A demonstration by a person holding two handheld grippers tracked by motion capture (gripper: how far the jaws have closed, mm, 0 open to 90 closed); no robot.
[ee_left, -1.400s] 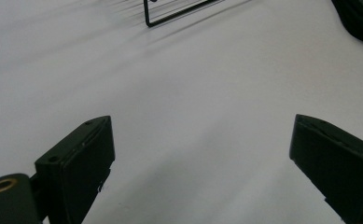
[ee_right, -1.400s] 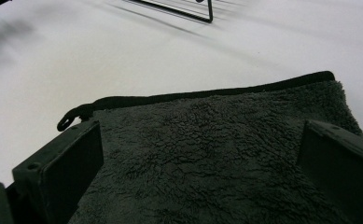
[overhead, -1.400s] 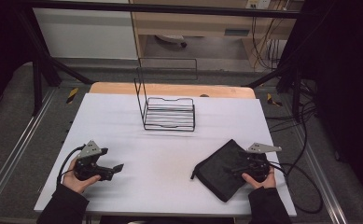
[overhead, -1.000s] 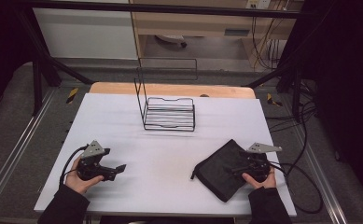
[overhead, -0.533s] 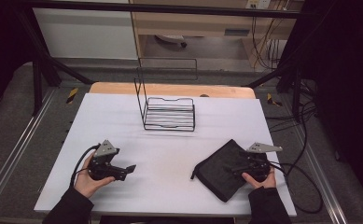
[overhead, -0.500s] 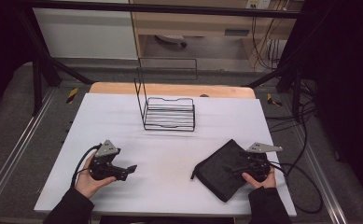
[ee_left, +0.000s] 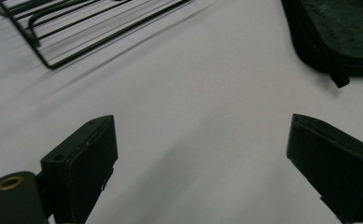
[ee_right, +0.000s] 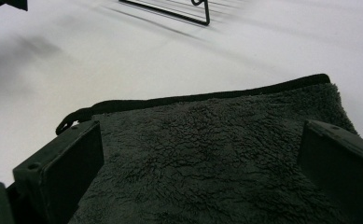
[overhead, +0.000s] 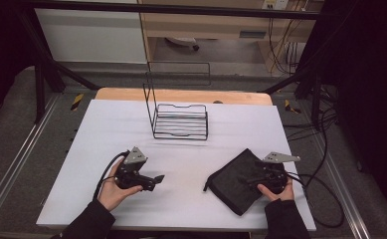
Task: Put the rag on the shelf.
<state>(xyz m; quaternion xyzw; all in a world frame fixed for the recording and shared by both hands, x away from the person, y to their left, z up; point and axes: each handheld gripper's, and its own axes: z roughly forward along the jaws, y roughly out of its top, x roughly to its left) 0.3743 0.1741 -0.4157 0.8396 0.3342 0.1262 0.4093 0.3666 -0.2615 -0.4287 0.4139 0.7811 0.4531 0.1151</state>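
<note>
Your left gripper [ee_left: 202,172] had its jaws wide apart with nothing between them, just bare white table [ee_left: 193,107] under the gap. Your right gripper [ee_right: 202,172] was spread as widely, its jaws low over the dark folded towel [ee_right: 216,163] without pinching it.

Your right gripper view gave what the high view could not: the towel's fleecy nap, its bound black edge and a small loop at the corner nearest the left jaw. Your left gripper view caught a corner of the towel [ee_left: 338,32] at the upper right and the base wires of the wire rack [ee_left: 76,28] at the upper left, both well apart from the jaws. The high view alone set out the layout: the towel [overhead: 236,181] lay flat on the near right part of the table, your right gripper [overhead: 253,178] resting over its right edge, your left gripper [overhead: 153,180] well to the left, pointing toward it.

Your left hand [overhead: 115,189] cupped its gripper from below, palm partly up; your right hand [overhead: 275,191] held the other from behind, both forearms in dark sleeves.

The table [overhead: 106,129] was covered in white, with a wooden strip along the far edge. The rack [overhead: 180,124] stood at the far middle, its tall back frame upright. Beyond were grey floor, black frame posts, cables at the right and pale cabinets.
</note>
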